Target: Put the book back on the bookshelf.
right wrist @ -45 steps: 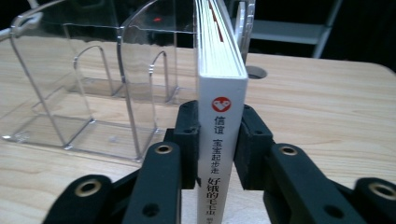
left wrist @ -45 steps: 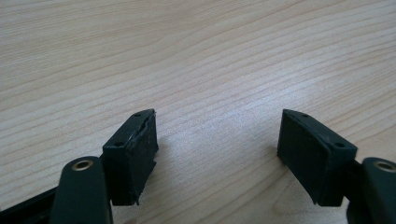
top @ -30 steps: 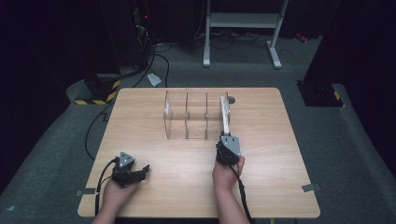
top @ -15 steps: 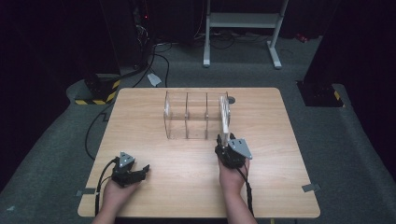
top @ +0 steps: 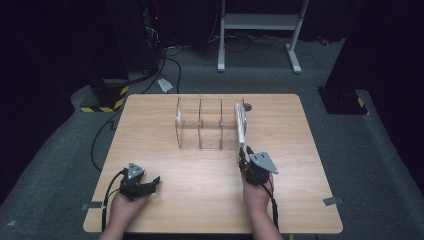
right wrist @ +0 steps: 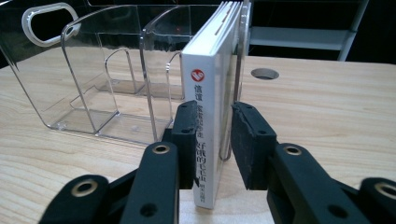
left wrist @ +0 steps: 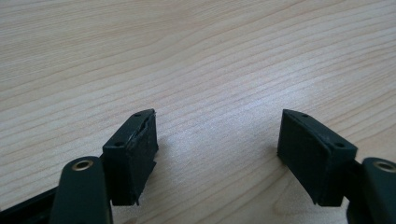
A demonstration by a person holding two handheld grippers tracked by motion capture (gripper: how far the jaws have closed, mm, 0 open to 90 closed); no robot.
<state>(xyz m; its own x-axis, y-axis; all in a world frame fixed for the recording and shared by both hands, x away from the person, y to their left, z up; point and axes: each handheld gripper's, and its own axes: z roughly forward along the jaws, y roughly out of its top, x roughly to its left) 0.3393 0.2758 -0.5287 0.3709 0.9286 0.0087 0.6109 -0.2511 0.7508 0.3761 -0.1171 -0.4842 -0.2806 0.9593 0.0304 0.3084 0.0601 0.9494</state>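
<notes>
A white book [right wrist: 205,116] with red logo and dark print on its spine stands upright in the rightmost slot of a clear plastic rack [right wrist: 93,84]. My right gripper [right wrist: 217,121] has just been closing and is shut on the book's spine end, with the rack's thin clear wall beside the right pad. From above, the book [top: 241,125] juts from the rack [top: 200,125] toward my right gripper [top: 245,152]. My left gripper [top: 152,182] rests at the table's front left. Its jaws [left wrist: 217,140] stand open over bare wood.
The rack's other slots hold nothing. A round cable hole [top: 247,106] sits in the table behind the rack. Beyond the far edge are a metal stand [top: 260,30], floor cables and a yellow-black striped block [top: 102,102].
My right gripper has shifted slightly right and back toward the person at the book's end. The left gripper has stayed put.
</notes>
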